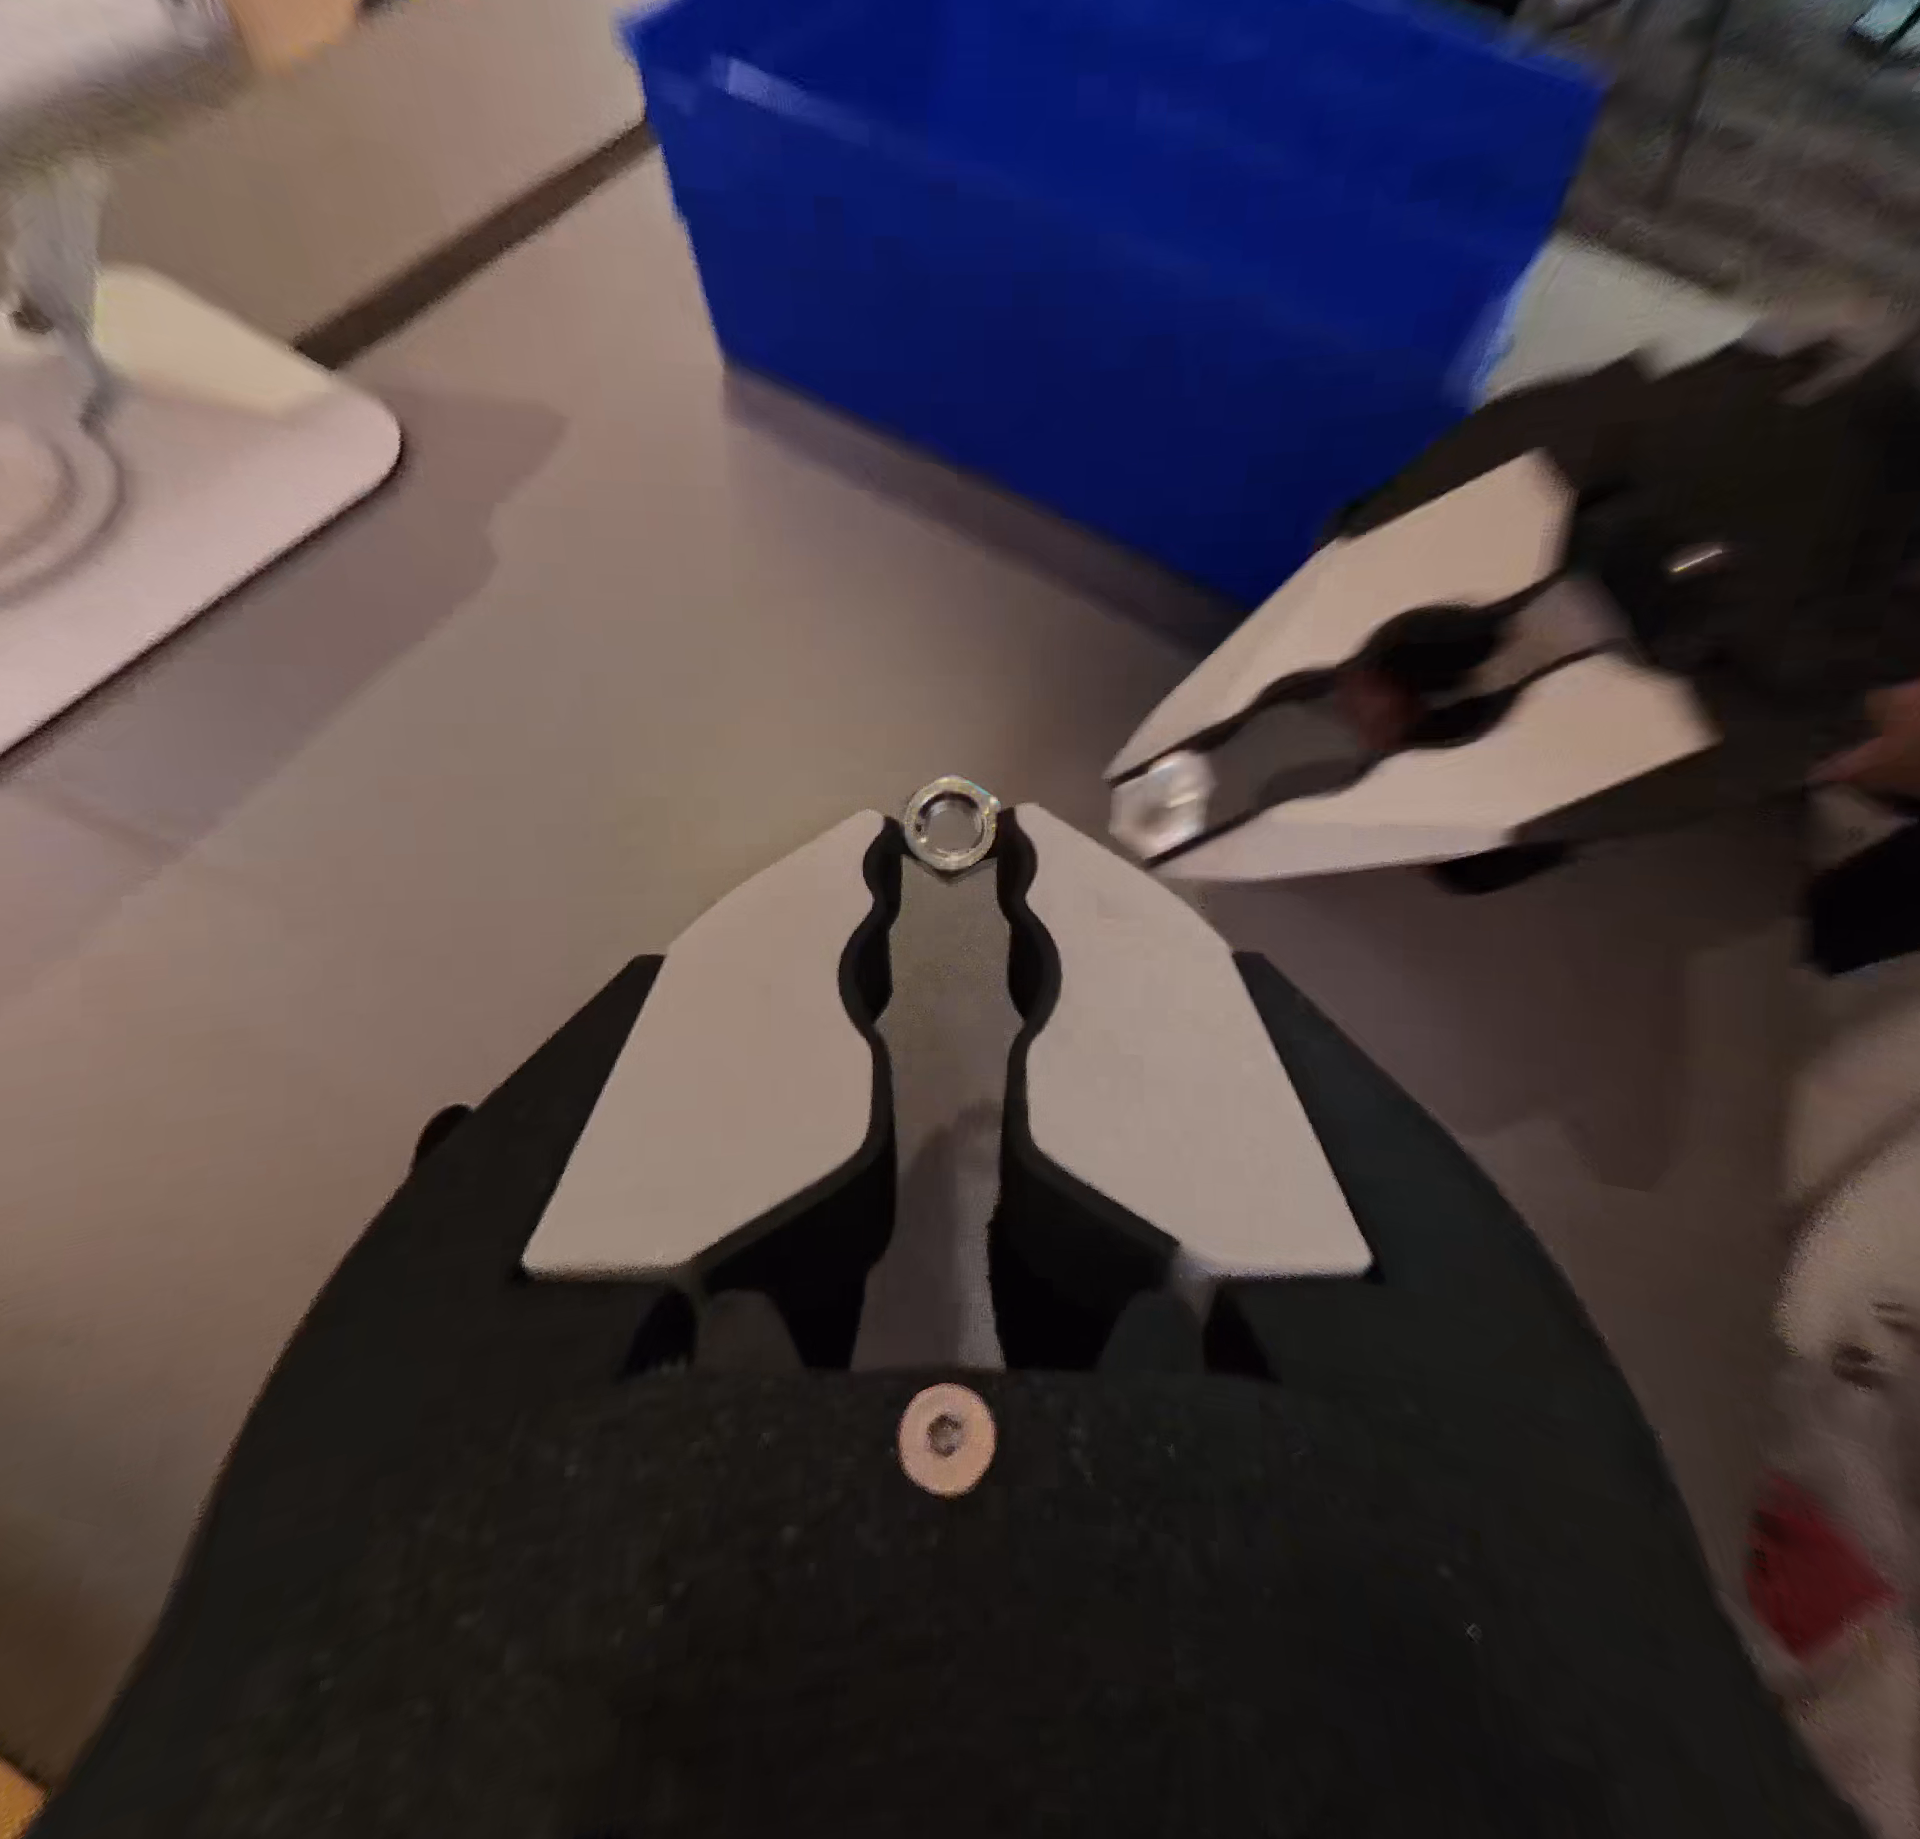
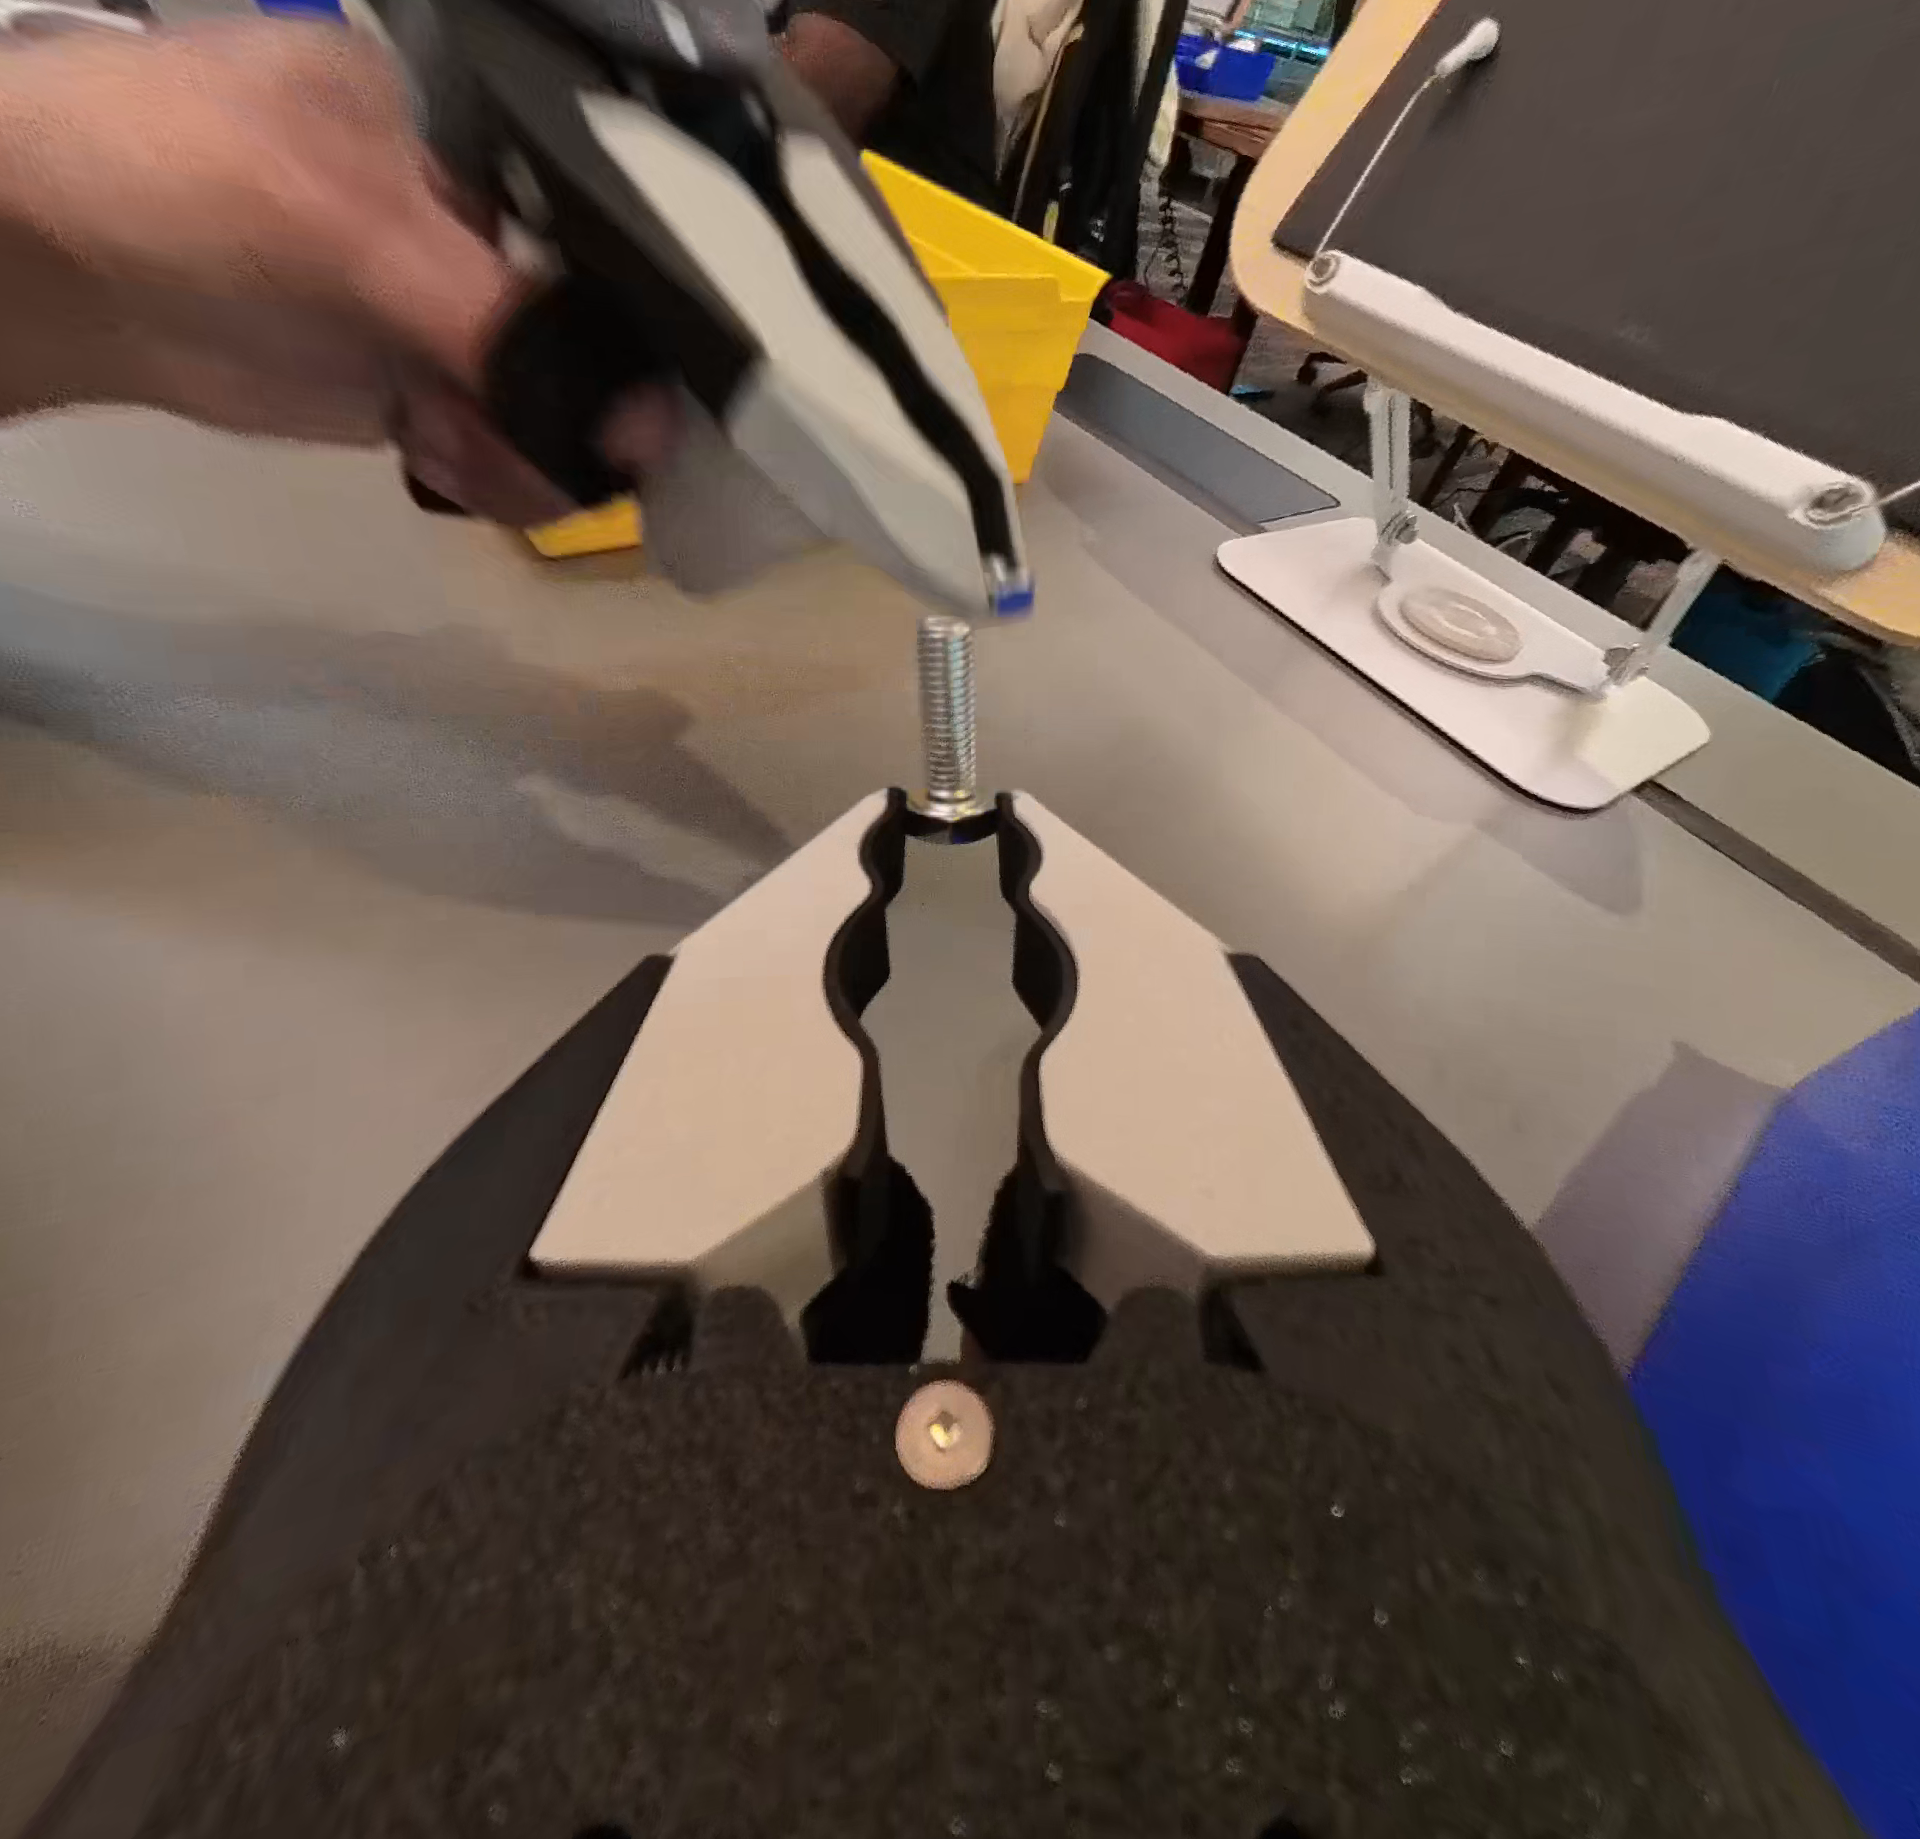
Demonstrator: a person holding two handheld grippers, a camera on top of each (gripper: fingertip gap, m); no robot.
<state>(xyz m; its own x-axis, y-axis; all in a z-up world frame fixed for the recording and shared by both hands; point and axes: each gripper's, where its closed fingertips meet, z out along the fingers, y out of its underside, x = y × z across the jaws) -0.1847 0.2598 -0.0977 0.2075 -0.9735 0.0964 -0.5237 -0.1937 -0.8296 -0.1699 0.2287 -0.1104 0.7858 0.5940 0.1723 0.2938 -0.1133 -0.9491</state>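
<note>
Grey table top (image 1: 582, 709) under both grippers. Blue plastic bin (image 1: 1091, 262) at 12 o'clock in left wrist view. Yellow plastic bin (image 2: 997, 324) at 12 o'clock in right wrist view; white tablet stand (image 2: 1475, 636) at 2 o'clock. Left gripper (image 1: 951, 835): fingers narrow, tips pinching small silver hex nut (image 1: 951, 833). Right gripper (image 2: 948, 821): fingers narrow, gripping head of silver threaded bolt (image 2: 945, 719), shaft upright. Left gripper tip just above bolt end.
</note>
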